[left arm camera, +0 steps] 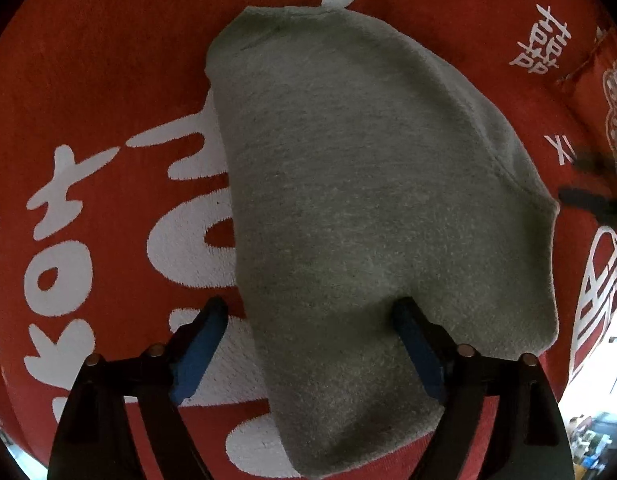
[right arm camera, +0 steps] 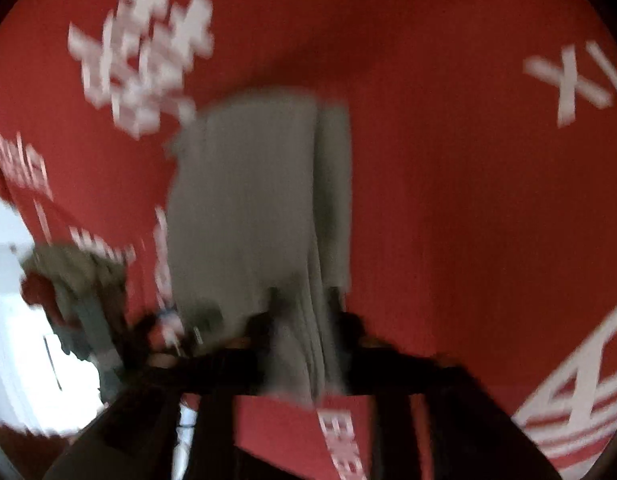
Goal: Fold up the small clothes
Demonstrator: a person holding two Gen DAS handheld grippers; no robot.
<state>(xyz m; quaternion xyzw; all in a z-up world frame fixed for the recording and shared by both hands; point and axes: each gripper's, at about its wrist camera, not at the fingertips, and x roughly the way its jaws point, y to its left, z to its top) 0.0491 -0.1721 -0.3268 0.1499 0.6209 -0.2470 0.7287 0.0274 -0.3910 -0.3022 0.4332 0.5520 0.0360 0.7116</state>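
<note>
A small grey garment [left arm camera: 360, 184] lies folded on a red cloth with white characters [left arm camera: 108, 80]. My left gripper [left arm camera: 310, 308] is open; its blue-padded fingers [left arm camera: 200, 344] straddle the garment's near edge, the right finger touching the fabric. In the blurred right wrist view, my right gripper [right arm camera: 304, 304] is shut on a bunched fold of the grey garment [right arm camera: 252, 200], which stretches away from the fingers over the red cloth [right arm camera: 448, 160].
The red cloth covers the whole surface. A dark object [left arm camera: 588, 196] sits at the right edge of the left view. Another crumpled piece of clothing [right arm camera: 76, 280] lies at the left of the right view, near a bright floor area [right arm camera: 12, 320].
</note>
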